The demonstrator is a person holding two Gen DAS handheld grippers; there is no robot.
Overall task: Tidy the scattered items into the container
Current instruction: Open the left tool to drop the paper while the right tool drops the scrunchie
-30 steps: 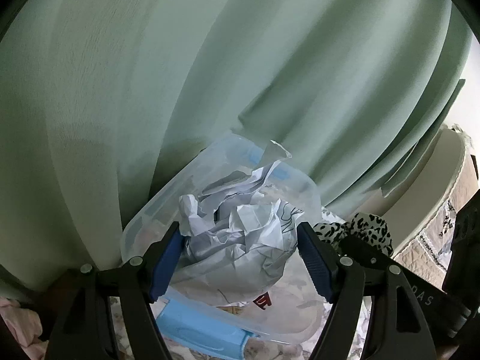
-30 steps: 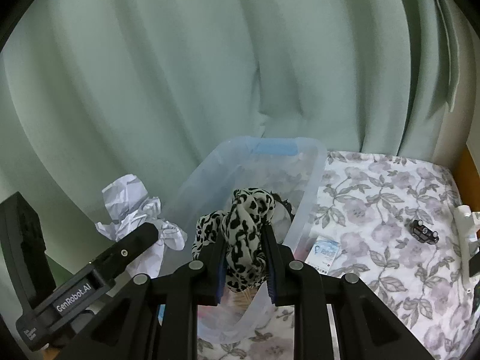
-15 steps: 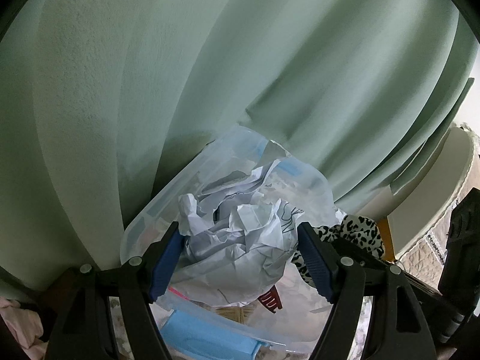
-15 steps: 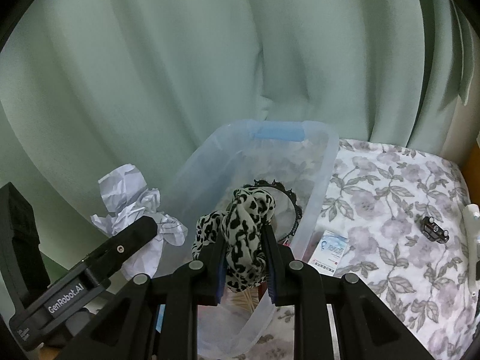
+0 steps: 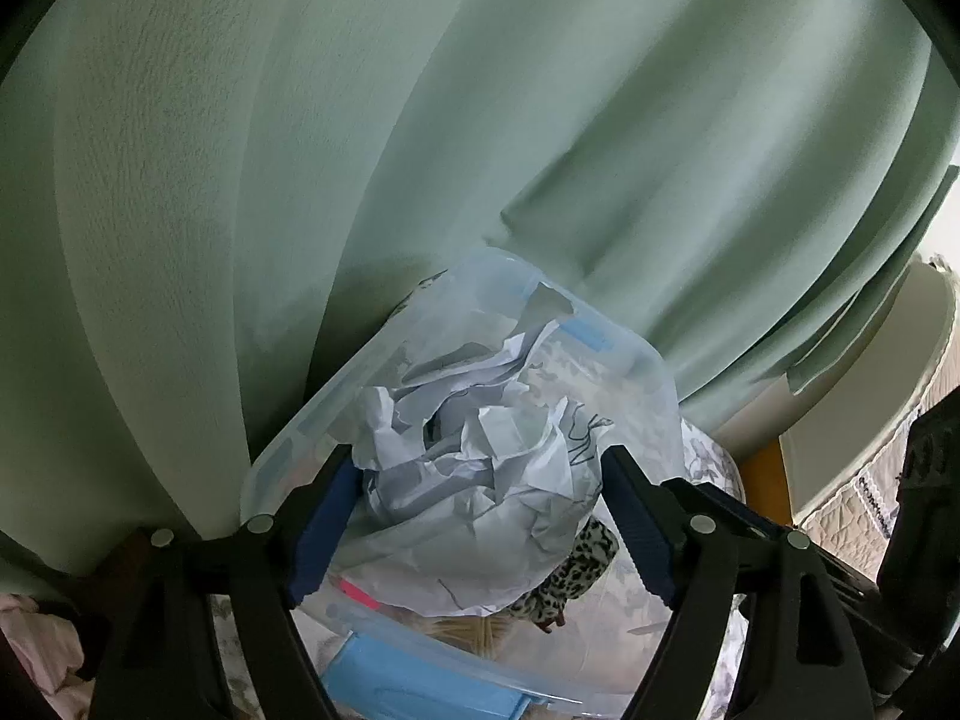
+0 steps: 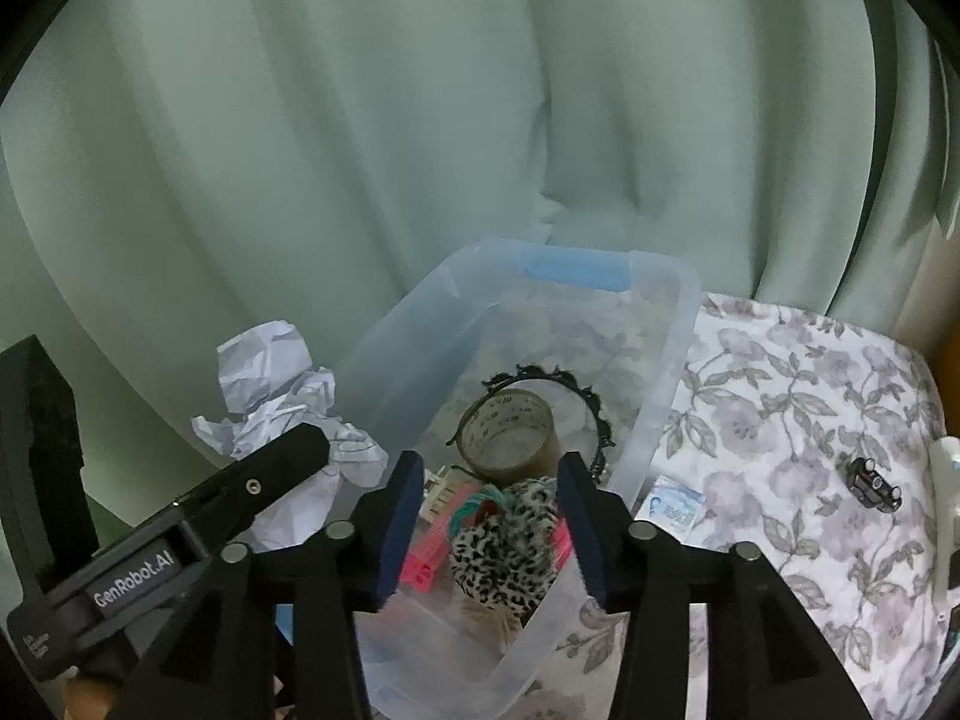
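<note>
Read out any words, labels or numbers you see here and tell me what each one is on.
"GenRobot.AI": white label on the side of the left gripper.
Small print near that gripper's rear end: too small to read.
Printing on the tape roll in the clear bin: too blurred to read.
Blue print on the small white packet beside the bin: too blurred to read.
</note>
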